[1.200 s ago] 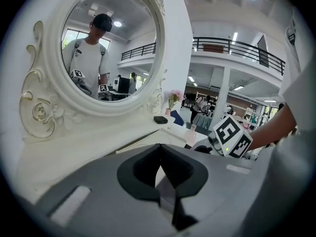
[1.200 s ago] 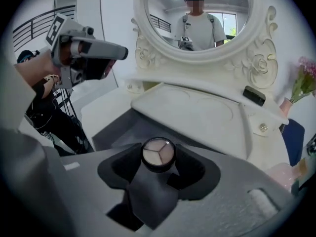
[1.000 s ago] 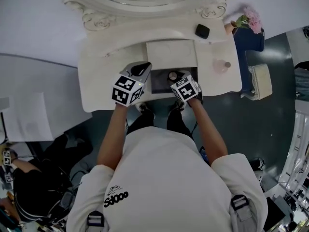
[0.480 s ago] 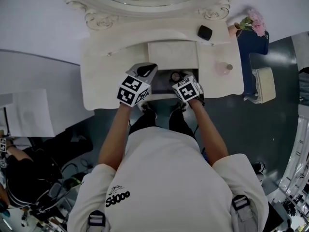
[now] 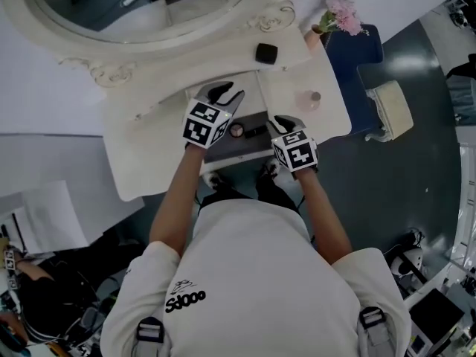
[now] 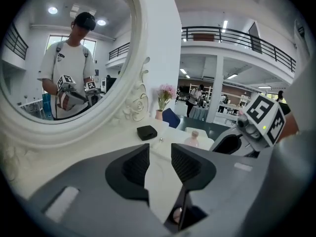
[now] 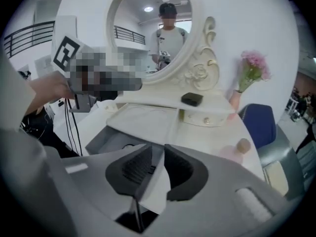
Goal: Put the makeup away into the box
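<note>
The white dressing table (image 5: 149, 155) has an open grey drawer (image 5: 223, 149) at its front. In the drawer lie a round compact (image 5: 236, 130) and a small dark item (image 5: 255, 132). My left gripper (image 5: 225, 93) hovers above the drawer's back left. Its jaws are opening, with nothing between them (image 6: 159, 156). My right gripper (image 5: 285, 123) is at the drawer's front right corner. Its jaws are closing on nothing (image 7: 158, 161). A black box (image 5: 266, 52) sits on the raised shelf under the mirror. A pink bottle (image 5: 311, 99) stands on the right of the tabletop.
The oval mirror (image 5: 134, 6) rises behind the table. A vase of pink flowers (image 5: 338, 13) stands at the shelf's right end. A blue chair (image 5: 357, 58) and a cream stool (image 5: 390, 108) stand to the right. Papers (image 5: 44, 218) lie on the floor at left.
The left gripper's jaws, shut before, now stand apart, and it has moved over the tabletop. The right gripper has drawn back from the drawer, jaws narrower. The head view has swung.
</note>
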Demonstrator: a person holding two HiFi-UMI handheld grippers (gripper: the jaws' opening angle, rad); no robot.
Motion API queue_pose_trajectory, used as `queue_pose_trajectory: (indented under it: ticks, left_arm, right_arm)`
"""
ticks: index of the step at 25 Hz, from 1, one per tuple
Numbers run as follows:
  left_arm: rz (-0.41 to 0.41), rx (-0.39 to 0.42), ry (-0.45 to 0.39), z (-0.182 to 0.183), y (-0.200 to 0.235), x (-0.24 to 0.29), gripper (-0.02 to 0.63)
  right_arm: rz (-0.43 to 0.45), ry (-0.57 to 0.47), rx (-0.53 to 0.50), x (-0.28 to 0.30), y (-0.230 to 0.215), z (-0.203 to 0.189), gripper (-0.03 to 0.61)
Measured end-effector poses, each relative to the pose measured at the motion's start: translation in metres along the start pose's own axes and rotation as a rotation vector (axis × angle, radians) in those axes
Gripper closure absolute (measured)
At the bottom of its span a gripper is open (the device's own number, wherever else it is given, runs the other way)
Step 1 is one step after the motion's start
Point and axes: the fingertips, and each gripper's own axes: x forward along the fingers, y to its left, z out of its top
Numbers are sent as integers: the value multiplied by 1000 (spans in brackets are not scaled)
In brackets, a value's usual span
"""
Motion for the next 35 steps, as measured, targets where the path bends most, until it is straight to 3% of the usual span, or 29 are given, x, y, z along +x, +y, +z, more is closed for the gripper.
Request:
queue_pose_trajectory:
  ticks: [4, 12, 16, 22, 35]
  left_arm:
    - [-3, 6, 19, 21, -3, 53, 426]
    - [130, -103, 60, 38, 24, 141, 268]
    - [206, -145, 111, 34, 43, 173, 227]
    - [231, -150, 244, 10, 50, 200, 213]
    - [126, -64, 249, 10, 38, 186, 245]
  right_arm:
    - [-85, -63, 67, -35, -50, 4, 575]
    - [-138, -146, 117, -75, -120, 10, 577]
    - [-126, -144, 96, -80, -145, 11, 577]
    - [-102, -134, 95, -77, -166, 7, 577]
    - [-85, -141, 93, -69, -148, 19, 577]
